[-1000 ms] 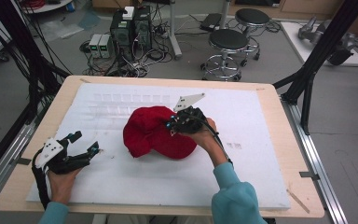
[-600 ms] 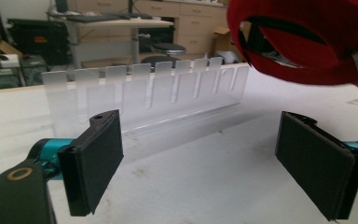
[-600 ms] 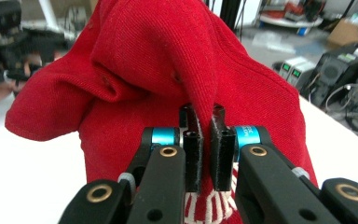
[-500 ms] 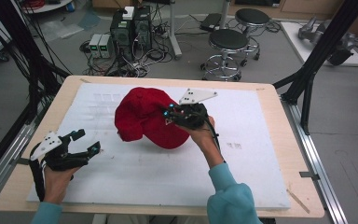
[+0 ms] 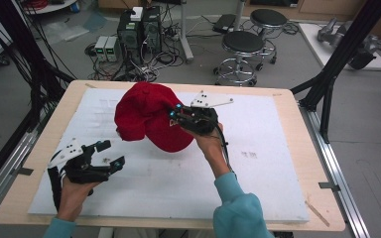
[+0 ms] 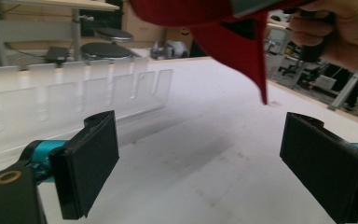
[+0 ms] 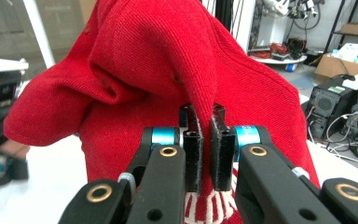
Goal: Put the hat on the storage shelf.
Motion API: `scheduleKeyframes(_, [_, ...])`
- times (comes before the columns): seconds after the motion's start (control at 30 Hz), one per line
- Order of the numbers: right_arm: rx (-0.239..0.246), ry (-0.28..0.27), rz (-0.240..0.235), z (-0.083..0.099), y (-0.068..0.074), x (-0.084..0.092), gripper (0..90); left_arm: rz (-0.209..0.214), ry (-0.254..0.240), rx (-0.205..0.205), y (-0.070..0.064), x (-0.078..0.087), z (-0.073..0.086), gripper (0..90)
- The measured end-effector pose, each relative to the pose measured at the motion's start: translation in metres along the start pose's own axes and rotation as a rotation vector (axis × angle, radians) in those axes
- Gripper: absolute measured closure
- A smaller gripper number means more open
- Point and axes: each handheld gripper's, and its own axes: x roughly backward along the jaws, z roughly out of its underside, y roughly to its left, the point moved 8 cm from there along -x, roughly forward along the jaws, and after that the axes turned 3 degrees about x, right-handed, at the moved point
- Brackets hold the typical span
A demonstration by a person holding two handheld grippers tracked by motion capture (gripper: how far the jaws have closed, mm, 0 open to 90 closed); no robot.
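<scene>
Between right tongs (image 7: 204, 154), red cap (image 7: 177, 70).

The red cap (image 7: 168, 84) carries white embroidered lettering, low on its front. In the right gripper view the black jaws cover most of it, and what shows beside them looks like "LO" and perhaps a further letter; the word cannot be read whole. In the high view the same lettering (image 5: 170, 126) is too small to make out.
</scene>
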Motion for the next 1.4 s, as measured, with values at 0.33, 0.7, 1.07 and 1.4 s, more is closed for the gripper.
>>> scheduleKeyframes(0.33, [-0.034, -0.060, 0.002, -0.008, 0.002, 0.001, 86.0, 0.063, -0.002, 0.010, -0.032, -0.038, -0.004, 12.7])
scheduleKeyframes(0.7, [-0.054, -0.096, -0.018, -0.013, 0.008, 0.002, 86.0, 0.111, -0.016, 0.035, -0.052, -0.068, -0.008, 21.8])
scheduleKeyframes(1.07, [-0.059, -0.119, -0.049, -0.015, 0.014, 0.003, 86.0, 0.126, -0.040, 0.032, -0.055, -0.072, -0.012, 46.6])
scheduleKeyframes(1.4, [-0.039, -0.112, -0.065, -0.014, 0.021, 0.000, 85.9, 0.121, -0.031, 0.005, -0.057, -0.068, -0.012, 70.2])
